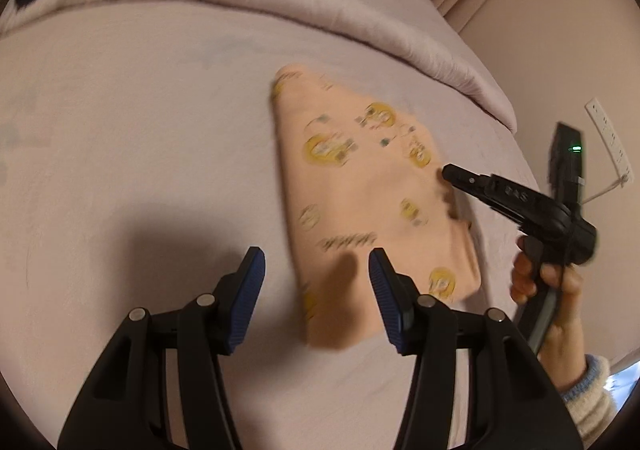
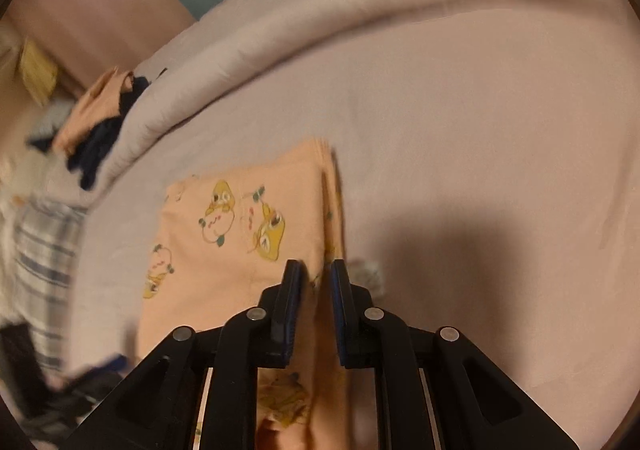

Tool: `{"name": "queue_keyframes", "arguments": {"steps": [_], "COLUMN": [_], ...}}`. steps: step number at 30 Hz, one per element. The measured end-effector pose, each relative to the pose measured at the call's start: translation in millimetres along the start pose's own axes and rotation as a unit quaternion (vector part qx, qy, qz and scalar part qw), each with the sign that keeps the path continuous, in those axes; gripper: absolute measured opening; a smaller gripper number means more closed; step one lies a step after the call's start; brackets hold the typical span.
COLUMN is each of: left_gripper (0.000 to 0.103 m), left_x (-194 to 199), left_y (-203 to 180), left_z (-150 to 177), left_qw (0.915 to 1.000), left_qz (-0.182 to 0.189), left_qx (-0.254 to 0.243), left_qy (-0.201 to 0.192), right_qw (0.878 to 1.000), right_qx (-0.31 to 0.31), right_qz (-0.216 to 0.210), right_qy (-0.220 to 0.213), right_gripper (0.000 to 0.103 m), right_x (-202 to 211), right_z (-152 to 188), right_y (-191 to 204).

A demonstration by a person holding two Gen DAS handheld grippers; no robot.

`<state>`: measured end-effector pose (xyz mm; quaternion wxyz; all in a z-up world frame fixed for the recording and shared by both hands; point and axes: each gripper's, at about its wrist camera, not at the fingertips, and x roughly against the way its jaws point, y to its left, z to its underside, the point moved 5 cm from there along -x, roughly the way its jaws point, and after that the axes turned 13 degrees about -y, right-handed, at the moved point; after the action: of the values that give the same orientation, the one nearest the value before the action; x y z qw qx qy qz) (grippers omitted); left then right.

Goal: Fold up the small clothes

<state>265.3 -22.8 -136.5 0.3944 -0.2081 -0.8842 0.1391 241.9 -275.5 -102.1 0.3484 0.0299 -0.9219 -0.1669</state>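
Bed (image 1: pixel 140 121) with a peach printed garment (image 1: pixel 360 185) lying flat on the sheet, folded, its long axis running away from the left gripper (image 1: pixel 316 270) toward the rolled duvet (image 1: pixel 280 9). Left gripper: jaws half apart, empty, above the garment's near end. Right gripper (image 2: pixel 318 270): nearly closed, nothing visibly pinched. Only the right view shows the clothes pile (image 2: pixel 96 129); only the left shows the hand (image 1: pixel 548 286).
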Motion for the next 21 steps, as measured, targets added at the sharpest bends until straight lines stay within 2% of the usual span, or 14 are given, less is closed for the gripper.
{"name": "queue_keyframes", "arguments": {"steps": [1,4,7,12,15,21], "left_gripper": [0.049,0.025,0.024,0.023,0.023,0.023], "left_x": [-5,-25,-40,-65,-84,-86], "left_y": [-7,-18,-23,-19,-15,-15], "left_z": [-4,-10,-17,-25,-18,-23], "left_qw": [0.9999,0.9999,0.9994,0.9989,0.9972,0.9965], "left_qz": [-0.004,-0.005,-0.017,-0.036,-0.052,-0.057], "left_qx": [-0.008,-0.016,-0.029,-0.030,-0.052,-0.059], "left_qy": [-0.007,0.000,-0.005,-0.008,0.014,0.016], "right_qw": [1.000,0.996,0.989,0.983,0.984,0.987], "right_qx": [0.016,0.060,0.121,0.168,0.158,0.138], "right_qz": [-0.015,-0.058,-0.080,-0.072,-0.075,-0.085], "right_qy": [-0.005,-0.009,-0.006,0.011,0.020,0.017], "right_gripper": [0.013,0.013,0.013,0.013,0.010,0.008], "right_x": [5,19,32,33,29,29], "right_z": [-2,5,29,60,72,75], "right_y": [8,34,55,50,35,30]}}
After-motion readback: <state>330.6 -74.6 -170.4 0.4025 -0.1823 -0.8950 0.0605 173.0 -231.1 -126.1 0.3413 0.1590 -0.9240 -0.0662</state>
